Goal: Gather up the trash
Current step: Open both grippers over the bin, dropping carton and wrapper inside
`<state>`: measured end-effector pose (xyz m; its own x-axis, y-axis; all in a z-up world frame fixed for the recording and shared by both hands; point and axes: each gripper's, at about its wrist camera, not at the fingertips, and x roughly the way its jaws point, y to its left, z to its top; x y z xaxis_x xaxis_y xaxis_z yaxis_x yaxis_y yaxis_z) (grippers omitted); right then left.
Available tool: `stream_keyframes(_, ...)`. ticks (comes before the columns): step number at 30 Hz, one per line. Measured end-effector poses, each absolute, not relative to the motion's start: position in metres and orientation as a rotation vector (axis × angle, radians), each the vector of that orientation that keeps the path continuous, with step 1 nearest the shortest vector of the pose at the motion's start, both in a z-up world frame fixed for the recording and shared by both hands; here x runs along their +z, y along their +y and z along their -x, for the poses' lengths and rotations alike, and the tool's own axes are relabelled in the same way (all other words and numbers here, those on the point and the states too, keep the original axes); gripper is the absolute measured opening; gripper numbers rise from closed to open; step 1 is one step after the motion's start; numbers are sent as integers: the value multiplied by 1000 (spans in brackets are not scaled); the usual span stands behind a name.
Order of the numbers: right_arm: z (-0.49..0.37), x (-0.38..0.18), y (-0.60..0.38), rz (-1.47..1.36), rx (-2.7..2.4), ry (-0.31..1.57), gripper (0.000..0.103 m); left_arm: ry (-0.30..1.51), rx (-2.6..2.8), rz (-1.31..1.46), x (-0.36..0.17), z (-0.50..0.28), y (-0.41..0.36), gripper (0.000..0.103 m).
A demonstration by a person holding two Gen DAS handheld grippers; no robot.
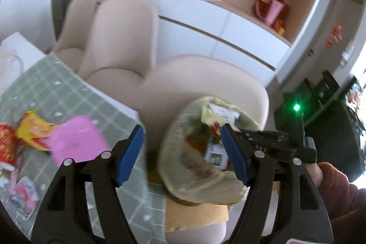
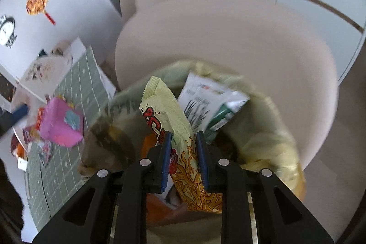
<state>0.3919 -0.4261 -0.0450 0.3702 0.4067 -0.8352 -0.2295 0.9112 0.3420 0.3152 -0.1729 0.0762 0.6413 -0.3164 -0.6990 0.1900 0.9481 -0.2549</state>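
Observation:
My right gripper [image 2: 183, 160] is shut on a pale green noodle snack packet [image 2: 169, 111] and holds it over the open mouth of a trash bin lined with a yellowish bag [image 2: 276, 143]. A white and green packet [image 2: 212, 104] lies inside the bin. My left gripper [image 1: 183, 152] is open and empty, above the table edge and the bin [image 1: 180, 166]. A pink box [image 1: 77, 141] and a yellow and red wrapper [image 1: 34, 129] lie on the green checked tablecloth [image 1: 57, 88]. The pink box also shows in the right wrist view [image 2: 59, 127].
Beige chairs [image 1: 123, 38] stand behind the table and bin. A red paper cup [image 1: 6, 145] and a pink tissue pack [image 1: 24, 198] lie at the table's left. White cabinets with shelves [image 1: 205, 22] line the back wall. The right gripper's body [image 1: 286, 141] sits right of the bin.

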Motion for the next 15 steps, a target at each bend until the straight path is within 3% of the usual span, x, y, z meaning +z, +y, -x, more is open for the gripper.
stream_keyframes(8, -383, -58, -407, -101, 377, 1172, 23, 842, -183, 270, 67, -285, -101, 67)
stream_keyframes(15, -360, -33, -403, -97, 310, 1071, 37, 846, -140, 306, 63, -261, -59, 67)
